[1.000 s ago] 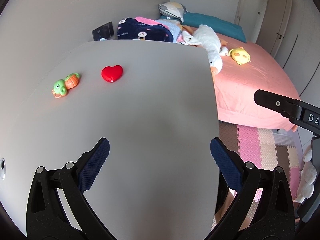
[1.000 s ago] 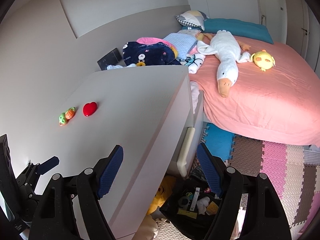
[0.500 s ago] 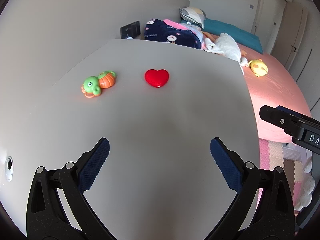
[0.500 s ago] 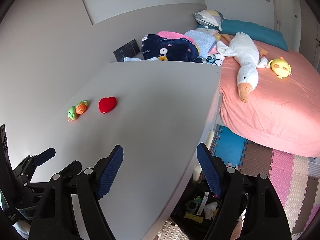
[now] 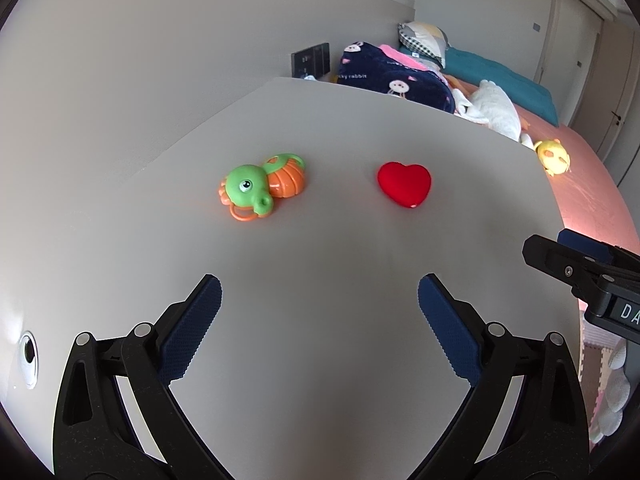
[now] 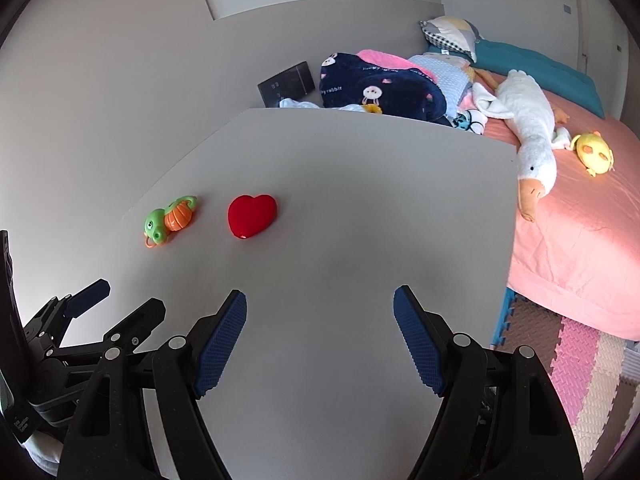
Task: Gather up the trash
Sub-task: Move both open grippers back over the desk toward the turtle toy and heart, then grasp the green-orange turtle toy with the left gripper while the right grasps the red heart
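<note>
On the far left of the table: a green and orange turtle toy [image 5: 262, 185] lies flat, head toward the near side.
Just right of it: a red heart [image 5: 404, 182] lies apart from the turtle toy, point toward the near side.
Table [image 5: 340, 248]: plain grey top against the wall on its left, carrying both toys in its far left part.
Left gripper [image 5: 319, 322]: held above the near part of the table, jaws spread wide, nothing between the blue pads; both toys lie well ahead of it.
Right gripper [image 6: 320, 334]: just right of the left one, above the near table, jaws also wide and empty.
Far edge: a navy rabbit-print blanket [image 6: 384, 88] is piled beyond the table.
Right side: a pink bed [image 6: 580, 216] with a white goose plush [image 6: 530, 128] and a yellow chick plush [image 6: 594, 152]; foam mats [image 6: 592, 364] cover the floor below.
</note>
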The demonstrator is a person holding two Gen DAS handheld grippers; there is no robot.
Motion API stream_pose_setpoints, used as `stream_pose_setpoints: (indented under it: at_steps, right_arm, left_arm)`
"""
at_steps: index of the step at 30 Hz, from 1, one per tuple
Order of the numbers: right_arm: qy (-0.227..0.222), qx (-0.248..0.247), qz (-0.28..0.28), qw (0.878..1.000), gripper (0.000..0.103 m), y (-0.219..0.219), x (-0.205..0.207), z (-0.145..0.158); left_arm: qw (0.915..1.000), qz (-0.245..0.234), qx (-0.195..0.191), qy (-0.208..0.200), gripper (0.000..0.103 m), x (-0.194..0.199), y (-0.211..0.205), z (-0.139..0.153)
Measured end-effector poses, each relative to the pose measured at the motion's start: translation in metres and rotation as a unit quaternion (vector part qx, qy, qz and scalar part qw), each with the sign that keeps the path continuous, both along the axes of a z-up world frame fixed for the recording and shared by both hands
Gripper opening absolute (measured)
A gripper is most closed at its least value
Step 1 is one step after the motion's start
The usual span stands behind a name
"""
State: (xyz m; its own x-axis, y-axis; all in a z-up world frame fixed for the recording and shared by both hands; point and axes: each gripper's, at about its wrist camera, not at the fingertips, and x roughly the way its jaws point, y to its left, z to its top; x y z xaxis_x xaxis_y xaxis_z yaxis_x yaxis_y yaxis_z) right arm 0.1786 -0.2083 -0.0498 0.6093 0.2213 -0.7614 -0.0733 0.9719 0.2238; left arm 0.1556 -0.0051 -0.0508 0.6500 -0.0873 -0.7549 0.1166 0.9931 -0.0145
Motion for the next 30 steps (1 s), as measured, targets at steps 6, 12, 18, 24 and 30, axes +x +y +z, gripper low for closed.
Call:
stream_pose_setpoints:
  at_steps: [6,12,18,24,30]
  right_arm:
    - [0.0,0.006,0.013,1.0,0.076,0.015,0.018,-0.003]
    - [0.003,-0.002,0.027,1.0,0.076,0.032,0.037,-0.008]
    - [0.006,-0.008,0.03,0.999,0.076,0.041,0.052,-0.014]
    - [0.007,-0.02,0.035,0.999,0.076,0.049,0.063,-0.018]
    - [0.009,-0.038,0.044,0.998,0.076,0.062,0.075,-0.023]
  left_arm:
    - [0.9999,0.012,0.0,0.004,0.095,0.023,0.016,-0.005]
    - [0.9999,0.007,0.011,0.004,0.092,0.046,0.024,-0.008]
    - [0.9995,0.001,0.03,0.003,0.085,0.073,0.032,-0.01]
    - [0.999,-0.012,0.043,0.011,0.084,0.098,0.034,-0.017]
    - [0.9981,-0.033,0.049,0.019,0.077,0.115,0.033,-0.023]
